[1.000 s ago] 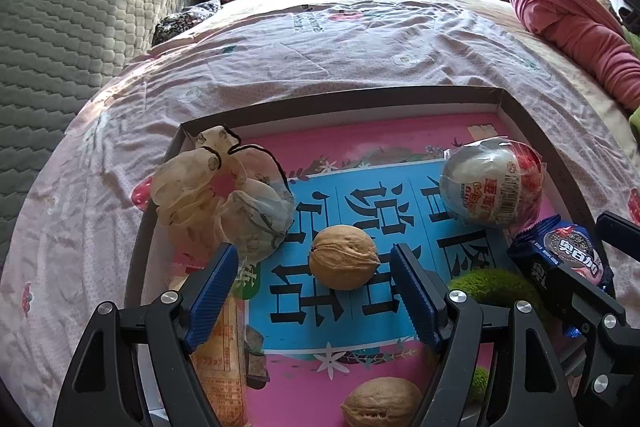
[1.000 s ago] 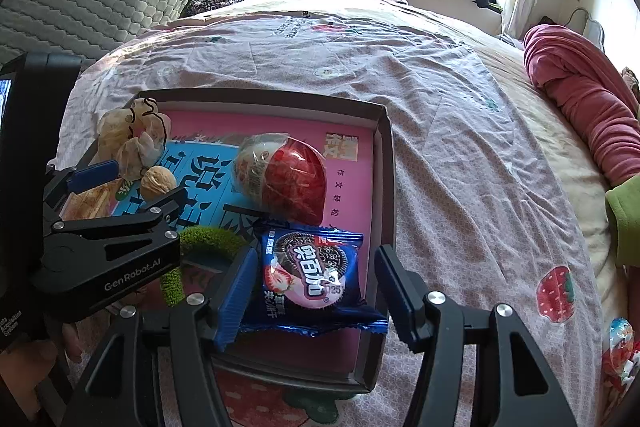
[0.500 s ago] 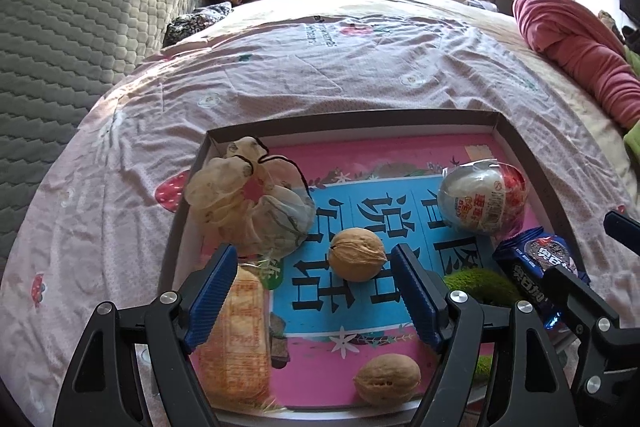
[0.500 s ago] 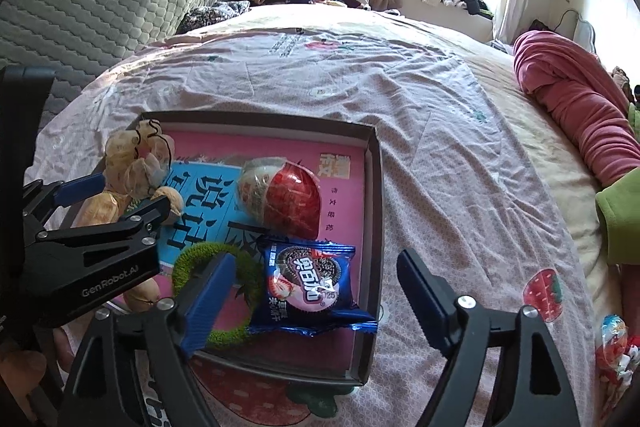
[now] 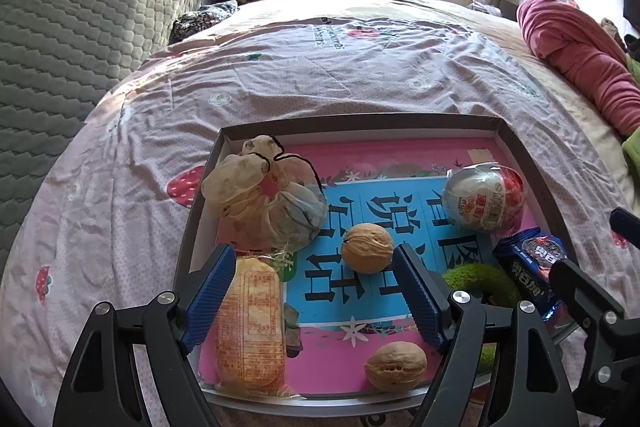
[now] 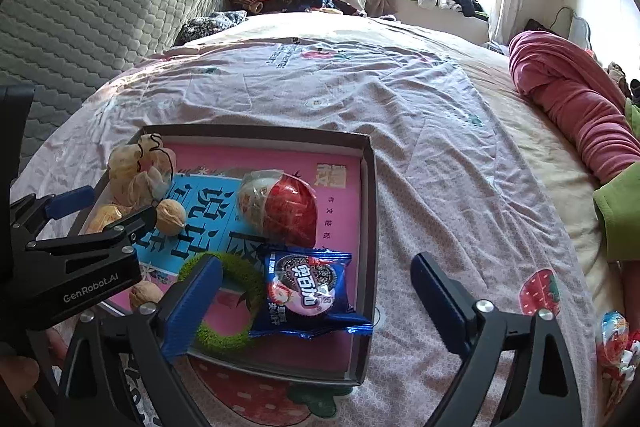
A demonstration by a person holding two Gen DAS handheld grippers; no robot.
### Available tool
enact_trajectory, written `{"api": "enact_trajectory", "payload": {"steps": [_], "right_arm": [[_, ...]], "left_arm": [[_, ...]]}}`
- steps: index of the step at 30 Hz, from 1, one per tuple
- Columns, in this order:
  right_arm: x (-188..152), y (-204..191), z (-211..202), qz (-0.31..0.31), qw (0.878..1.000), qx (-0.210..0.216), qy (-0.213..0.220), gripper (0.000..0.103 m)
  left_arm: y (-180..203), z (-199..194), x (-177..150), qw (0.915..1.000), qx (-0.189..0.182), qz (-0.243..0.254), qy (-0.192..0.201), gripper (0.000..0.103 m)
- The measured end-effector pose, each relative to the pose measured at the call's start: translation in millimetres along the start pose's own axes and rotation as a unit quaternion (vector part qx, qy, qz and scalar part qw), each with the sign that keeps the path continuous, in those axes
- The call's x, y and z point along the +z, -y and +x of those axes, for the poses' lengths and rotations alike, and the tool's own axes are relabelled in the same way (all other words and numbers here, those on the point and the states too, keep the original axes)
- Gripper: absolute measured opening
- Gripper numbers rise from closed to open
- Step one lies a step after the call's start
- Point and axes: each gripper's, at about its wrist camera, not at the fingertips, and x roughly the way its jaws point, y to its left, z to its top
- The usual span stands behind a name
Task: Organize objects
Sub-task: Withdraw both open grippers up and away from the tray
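The right gripper (image 6: 314,303) has its jaws opening, pads clear of the cookie pack (image 6: 308,293) lying in the tray (image 6: 370,187). The left gripper (image 5: 310,293) is open, empty, over a walnut (image 5: 367,247). A careless sweep could knock the egg (image 6: 280,211) or roll walnuts.

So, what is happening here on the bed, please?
A person is sorting small things into a shallow grey cardboard box on the pink bedsheet. The right gripper is opening; the blue cookie packet lies loose in the box between its fingers, partly over a green fuzzy ring. The left gripper hangs open over a brown walnut, touching nothing. A red and white foil egg is also in the box.
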Motion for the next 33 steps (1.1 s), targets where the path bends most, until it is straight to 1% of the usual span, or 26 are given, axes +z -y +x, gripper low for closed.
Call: {"api": "enact_trajectory", "payload": {"steps": [3,9,12,16,19,21,25,29,33], "right_arm": [[0,-1,1,0.000,1.000,0.003,0.000,0.099],[1,-3,-3,-0.002,1.000,0.012,0.006,0.099],[2,-3,-11,-0.001,1.000,0.009,0.020,0.102],[6,-4,-21,0.004,0.999,0.007,0.036,0.102],[8,-9,-27,0.000,0.999,0.002,0.039,0.102],[9,-12,-32,-0.004,0.999,-0.003,0.044,0.102],[10,-16,-37,-0.003,0.999,-0.003,0.048,0.102],[12,-19,-42,0.001,0.999,-0.004,0.050,0.102],[13,-21,-54,0.004,0.998,-0.009,0.059,0.102]], "left_arm": [[-2,0,0,1.0000,-0.006,-0.007,0.002,0.082],[-4,-10,1,0.9997,0.000,-0.007,0.022,0.082],[-5,-16,1,0.9996,-0.005,-0.006,0.029,0.082],[-6,-22,2,0.9995,0.001,-0.004,0.032,0.082],[-8,-27,2,0.9994,0.007,-0.002,0.033,0.082],[-10,-33,2,0.9991,0.010,-0.001,0.041,0.082],[-16,-39,2,0.9990,-0.008,-0.010,0.043,0.082],[-20,-44,2,0.9990,-0.003,-0.012,0.042,0.082],[-24,-57,0,0.9986,0.004,-0.011,0.051,0.082]]}}
